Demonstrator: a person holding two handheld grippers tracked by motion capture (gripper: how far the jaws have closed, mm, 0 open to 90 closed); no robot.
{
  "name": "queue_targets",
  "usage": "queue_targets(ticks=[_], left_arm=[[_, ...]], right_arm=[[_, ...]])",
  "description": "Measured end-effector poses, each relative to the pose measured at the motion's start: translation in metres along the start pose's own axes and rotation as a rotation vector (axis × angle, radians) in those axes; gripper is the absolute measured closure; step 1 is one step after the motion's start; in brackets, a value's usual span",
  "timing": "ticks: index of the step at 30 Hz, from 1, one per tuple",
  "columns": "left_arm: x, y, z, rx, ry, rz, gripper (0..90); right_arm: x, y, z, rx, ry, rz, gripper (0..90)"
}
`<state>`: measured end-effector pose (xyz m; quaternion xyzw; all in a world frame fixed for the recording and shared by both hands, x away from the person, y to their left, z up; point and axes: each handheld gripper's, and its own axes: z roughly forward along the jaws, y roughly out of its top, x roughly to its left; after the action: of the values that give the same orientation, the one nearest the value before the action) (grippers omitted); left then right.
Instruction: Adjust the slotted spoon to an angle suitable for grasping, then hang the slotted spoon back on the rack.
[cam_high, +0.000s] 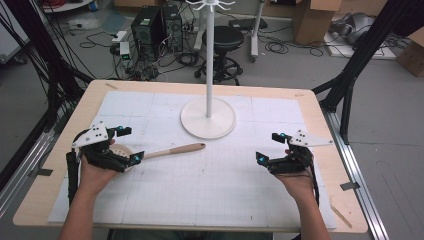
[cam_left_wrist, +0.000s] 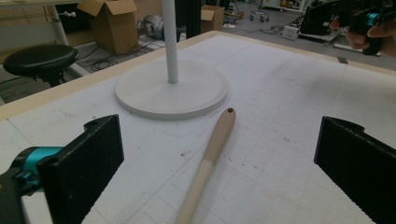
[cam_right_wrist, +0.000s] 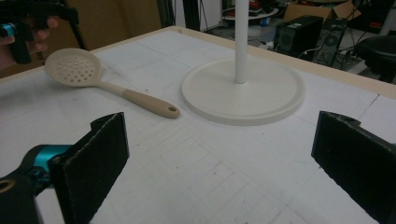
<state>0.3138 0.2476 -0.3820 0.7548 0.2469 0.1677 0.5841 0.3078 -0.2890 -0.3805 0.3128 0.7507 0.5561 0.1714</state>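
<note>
The left gripper (cam_high: 127, 144), jaws spread wide, hovers over the skimmer spoon (cam_high: 170, 150) at the left of the high view, its handle (cam_left_wrist: 208, 159) running between the jaws toward the stand's base (cam_high: 208, 117) at centre. The right gripper (cam_high: 270, 146), also spread and empty, sits lower right. A good grasp would likely close squarely across the handle, low and centred.

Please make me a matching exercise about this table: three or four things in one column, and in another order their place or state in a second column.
Things:
1. skimmer spoon
2. white stand
3. left gripper
4. right gripper

Places or states:
a. open, above bare mat
b. upright, mid-table at the far side
c. lying flat, handle toward the stand
d. open, over the spoon's bowl end

Pairs: 1-c, 2-b, 3-d, 4-a
</note>
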Motion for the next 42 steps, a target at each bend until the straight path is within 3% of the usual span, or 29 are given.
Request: queue_targets(ticks=[6,11,14,18,34,42], left_arm=[[0.001,0.012,0.008,0.024,-0.015,-0.002,2.0],[0.004,0.023,0.021,0.083,-0.035,0.014,2.0],[0.003,0.03,0.031,0.138,-0.025,0.022,2.0],[0.002,0.038,0.039,0.169,-0.034,0.033,2.0],[0.003,0.045,0.056,0.216,-0.04,0.045,2.0],[0.007,0.053,0.067,0.253,-0.041,0.048,2.0]], right_arm=[[0.0,0.001,0.002,0.0,0.005,0.003,3.0],[-0.001,0.001,0.004,-0.001,0.008,0.005,3.0],[-0.002,0.002,0.004,-0.005,0.005,0.005,3.0],[-0.001,0.005,0.005,-0.01,0.011,0.005,3.0],[0.0,0.005,0.011,0.008,0.024,-0.002,3.0],[0.0,0.006,0.007,-0.008,0.025,-0.001,3.0]])
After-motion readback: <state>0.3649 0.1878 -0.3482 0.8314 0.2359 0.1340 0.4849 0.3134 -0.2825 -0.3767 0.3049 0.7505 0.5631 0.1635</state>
